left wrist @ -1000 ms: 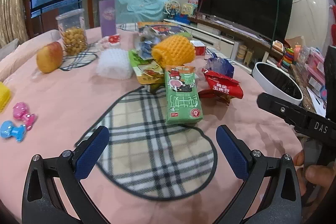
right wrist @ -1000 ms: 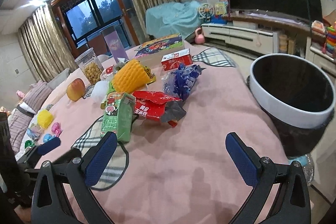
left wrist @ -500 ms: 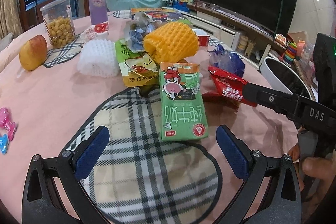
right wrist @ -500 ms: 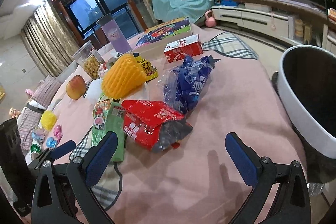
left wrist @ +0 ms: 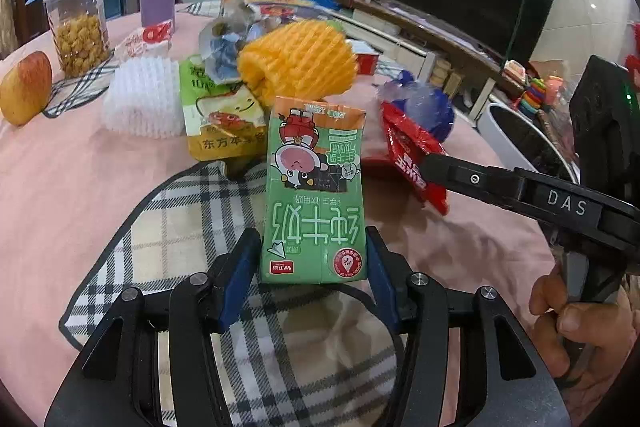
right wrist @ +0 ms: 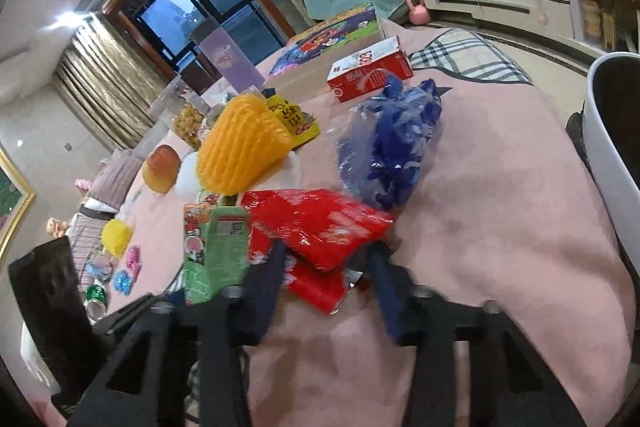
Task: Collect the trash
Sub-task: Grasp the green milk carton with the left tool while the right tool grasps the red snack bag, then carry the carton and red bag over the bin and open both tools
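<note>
Low in the frame's centre, the left gripper (left wrist: 312, 267) pinches the green milk carton (left wrist: 314, 195), long axis pointing away; the right gripper (right wrist: 324, 267), blurred, seemingly clasps the red wrapper (right wrist: 320, 231).

My right gripper (right wrist: 326, 267) has its blue pads closed in on either side of the red snack wrapper (right wrist: 320, 227) on the pink worktop (right wrist: 500, 227). The green milk carton (right wrist: 214, 251) lies just left of it. A crumpled blue bag (right wrist: 394, 147) sits beyond, and the white bin (right wrist: 608, 147) stands at the right edge.
</note>
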